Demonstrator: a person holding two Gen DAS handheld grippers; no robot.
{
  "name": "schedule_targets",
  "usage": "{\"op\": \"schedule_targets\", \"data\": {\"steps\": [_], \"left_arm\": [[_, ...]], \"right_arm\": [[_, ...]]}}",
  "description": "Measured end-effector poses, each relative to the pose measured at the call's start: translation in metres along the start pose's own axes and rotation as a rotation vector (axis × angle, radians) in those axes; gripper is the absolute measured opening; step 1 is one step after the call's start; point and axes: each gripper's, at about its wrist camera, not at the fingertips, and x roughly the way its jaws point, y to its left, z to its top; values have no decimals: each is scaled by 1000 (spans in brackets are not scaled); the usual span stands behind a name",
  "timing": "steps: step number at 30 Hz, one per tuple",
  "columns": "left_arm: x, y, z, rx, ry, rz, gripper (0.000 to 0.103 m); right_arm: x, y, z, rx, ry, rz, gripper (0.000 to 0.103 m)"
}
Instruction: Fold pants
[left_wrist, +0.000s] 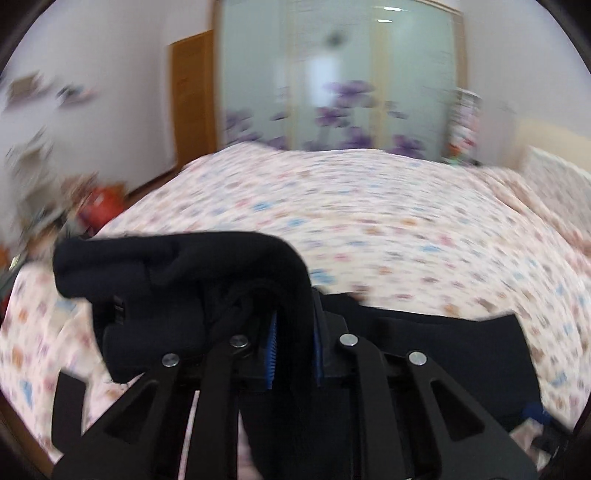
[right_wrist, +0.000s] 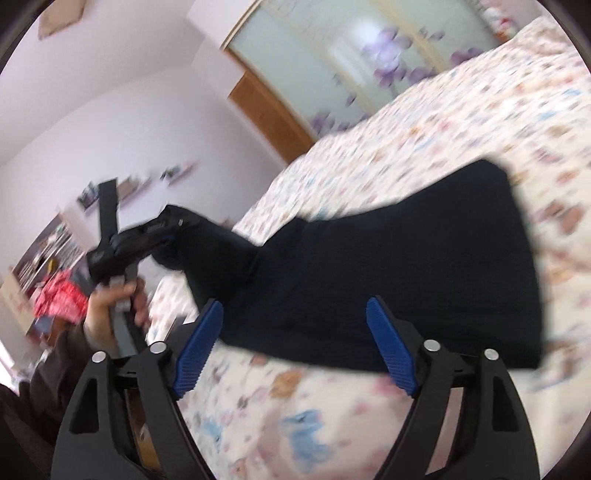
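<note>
Fabric fills your left gripper (left_wrist: 293, 347): its blue pads (left_wrist: 272, 347) are clamped on a bunched fold of the black pants (left_wrist: 177, 273), and the cloth droops over the left finger and hangs off to that side. In the right wrist view you can see that same gripper (right_wrist: 173, 236) lifted above the bed, your left hand (right_wrist: 110, 310) wrapped around its handle, with one end of the pants pulled up off the bedspread (right_wrist: 288, 417) in its grip. Further right, the rest of the pants lies flat as a broad dark panel across the flowered cover (both views are motion-blurred, so seams and waistband cannot be made out). Nearest you on the right, your right gripper (right_wrist: 295, 347) stands with its jaws spread wide, blue pads (right_wrist: 197, 347) on either side of the near edge of the fabric and not pressing it; whether the tips touch the cloth cannot be told. Behind the bed stand a wooden door (left_wrist: 192, 96) and a frosted wardrobe (left_wrist: 332, 74) with purple flowers.
</note>
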Motion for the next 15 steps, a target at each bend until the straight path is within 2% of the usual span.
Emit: {"op": "schedule_targets", "data": {"steps": [4,7,11,15], "left_arm": [[1,-67,-13,100,-8,-133,14],[-3,-111,-33,178,-16,-236,14],[-6,-161,-77,312,39,-390,14],[7,-185,-121,452,125,-410,14]], "right_arm": [[-30,-23,10,43,-96,-102,83],[-47,-47,12,134,-149,-142,85],[-49,-69,10,252,-164,-104,85],[-40,-72,9,271,-140,-75,86]]}}
